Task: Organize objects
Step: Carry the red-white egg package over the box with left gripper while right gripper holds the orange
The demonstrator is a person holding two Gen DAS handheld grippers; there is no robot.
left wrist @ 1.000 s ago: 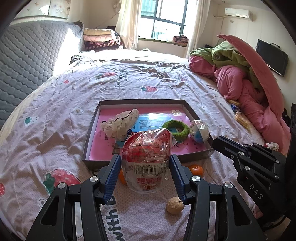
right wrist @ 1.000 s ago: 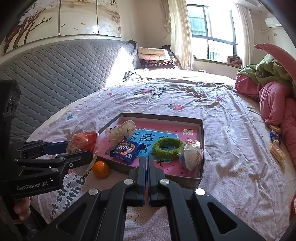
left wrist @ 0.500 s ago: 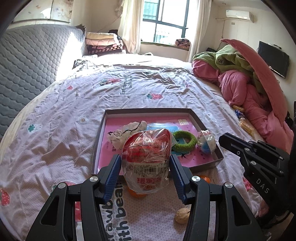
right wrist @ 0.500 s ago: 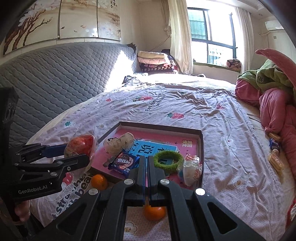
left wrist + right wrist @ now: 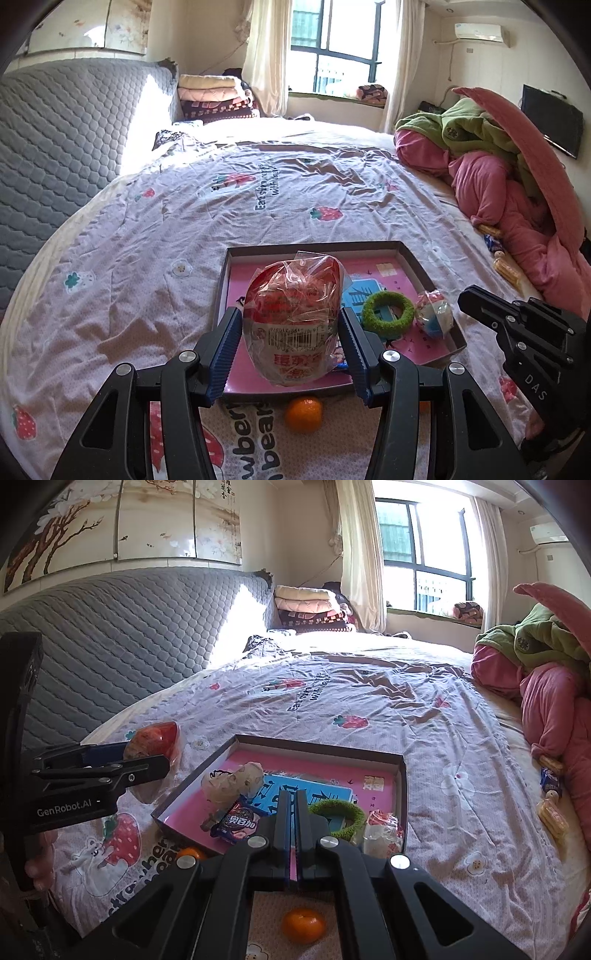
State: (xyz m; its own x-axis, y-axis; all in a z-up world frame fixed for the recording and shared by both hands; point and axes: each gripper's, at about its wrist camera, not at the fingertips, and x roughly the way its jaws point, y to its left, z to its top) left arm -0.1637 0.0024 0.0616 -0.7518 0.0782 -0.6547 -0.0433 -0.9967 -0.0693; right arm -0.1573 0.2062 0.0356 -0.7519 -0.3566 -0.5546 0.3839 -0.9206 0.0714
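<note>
My left gripper (image 5: 290,341) is shut on a red snack bag in clear wrap (image 5: 293,317), held in the air near the front edge of a shallow box with a pink floor (image 5: 413,258). From the right wrist view the bag (image 5: 153,740) hangs left of the box (image 5: 400,771). The box holds a white wrapped item (image 5: 232,784), a blue cookie pack (image 5: 236,821), a green ring (image 5: 387,314) and a small wrapped ball (image 5: 434,319). My right gripper (image 5: 293,812) is shut and empty, over the box's front edge. Two oranges (image 5: 303,925) (image 5: 190,853) lie on the bedspread.
The box lies on a strawberry-print bedspread (image 5: 147,258). A grey quilted headboard (image 5: 55,147) runs along the left. Pink and green bedding (image 5: 517,184) is piled at the right, with snack packs (image 5: 552,812) beside it. Folded blankets (image 5: 214,96) are stacked at the back.
Both grippers have risen and drawn back, so the box sits lower and farther in both views. The left still holds the bag. The walnut has left the left wrist view.
</note>
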